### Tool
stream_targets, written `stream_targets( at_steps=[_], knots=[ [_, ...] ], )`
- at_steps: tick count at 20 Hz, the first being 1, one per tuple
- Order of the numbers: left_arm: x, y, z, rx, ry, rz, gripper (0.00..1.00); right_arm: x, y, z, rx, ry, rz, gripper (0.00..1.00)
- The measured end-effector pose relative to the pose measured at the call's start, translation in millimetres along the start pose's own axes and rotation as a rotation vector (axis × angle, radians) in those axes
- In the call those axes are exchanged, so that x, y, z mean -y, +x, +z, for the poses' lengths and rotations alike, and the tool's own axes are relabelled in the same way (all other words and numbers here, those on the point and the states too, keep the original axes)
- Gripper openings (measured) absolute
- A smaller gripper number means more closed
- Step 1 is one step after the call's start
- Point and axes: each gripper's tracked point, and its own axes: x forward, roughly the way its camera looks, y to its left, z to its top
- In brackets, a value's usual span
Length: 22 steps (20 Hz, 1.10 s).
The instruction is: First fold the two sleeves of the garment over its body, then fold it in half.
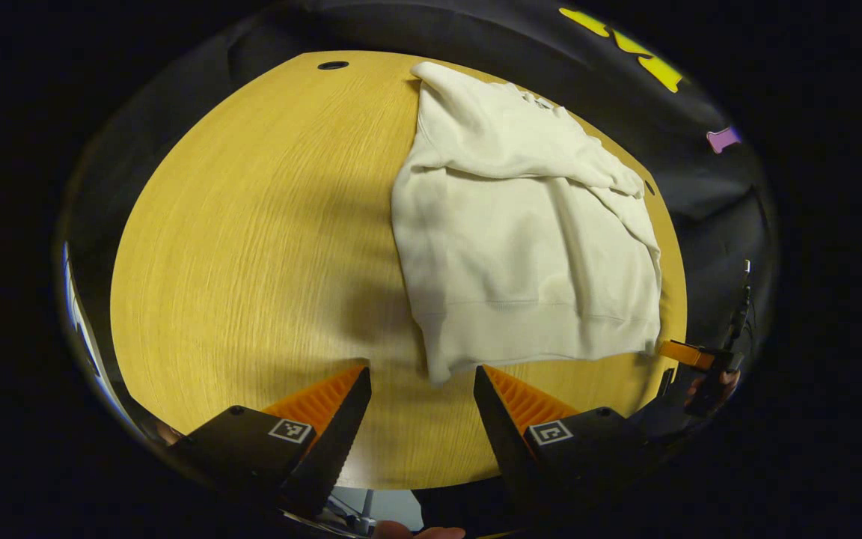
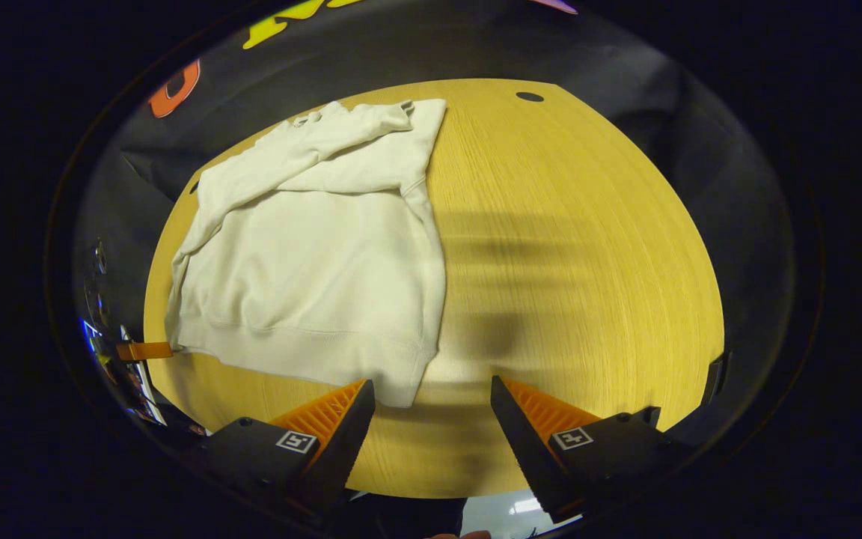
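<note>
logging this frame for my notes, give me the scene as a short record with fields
garment: cream sweatshirt lying flat, hem toward the grippers
sleeves: both look folded over the body
half fold: not yet done
surface: wooden table
left gripper: open, near a hem corner, holding nothing
right gripper: open, near the other hem corner, holding nothing
backdrop: black cloth wall

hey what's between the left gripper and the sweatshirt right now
Just bare table: in the left gripper view, the open left gripper hangs short of the sweatshirt hem.
</note>
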Motion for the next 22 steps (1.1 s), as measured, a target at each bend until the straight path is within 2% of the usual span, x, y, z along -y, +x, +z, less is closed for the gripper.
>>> stream_targets(
  at_steps=[3,4,6,7,8,9,10,11,12,13,15,16,18,22],
  knots=[
    [20,3,10,-0.012,-0.044,-0.067,0.89,-10,13,1,-0.027,-0.022,-0.003,0.94],
    [23,5,12,-0.021,-0.059,-0.082,0.89,-13,16,2,-0.036,-0.026,-0.005,0.97],
    [29,11,19,-0.035,-0.078,-0.096,0.87,-21,25,4,-0.056,-0.023,0.003,0.95],
    [32,14,20,-0.048,-0.085,-0.102,0.87,-22,28,3,-0.074,-0.024,-0.002,0.92],
    [32,17,19,-0.062,-0.09,-0.104,0.96,-23,27,9,-0.06,-0.029,-0.007,0.8],
    [32,19,19,-0.075,-0.092,-0.108,0.85,-27,32,9,-0.073,-0.028,0.0,0.77],
    [32,21,17,-0.092,-0.095,-0.1,0.94,-27,32,12,-0.074,-0.03,-0.004,0.67],
    [33,23,19,-0.093,-0.09,-0.102,0.81,-31,31,11,-0.087,-0.012,0.01,0.65],
    [30,23,17,-0.103,-0.082,-0.089,0.76,-30,30,14,-0.082,-0.001,0.007,0.32],
    [25,24,18,-0.105,-0.083,-0.073,0.71,-31,33,10,-0.091,-0.008,0.003,0.29],
    [27,27,13,-0.131,-0.137,-0.08,0.52,-35,32,11,-0.089,-0.008,0.02,0.31],
    [30,28,14,-0.125,-0.14,-0.083,0.18,-36,33,9,-0.093,-0.012,0.019,0.04],
    [33,23,14,-0.129,-0.102,-0.081,0.08,-38,30,7,-0.105,-0.011,0.042,0.04],
    [44,-2,25,-0.085,-0.056,-0.103,0.04,-37,3,19,-0.055,0.034,0.117,0.0]
  ],
)
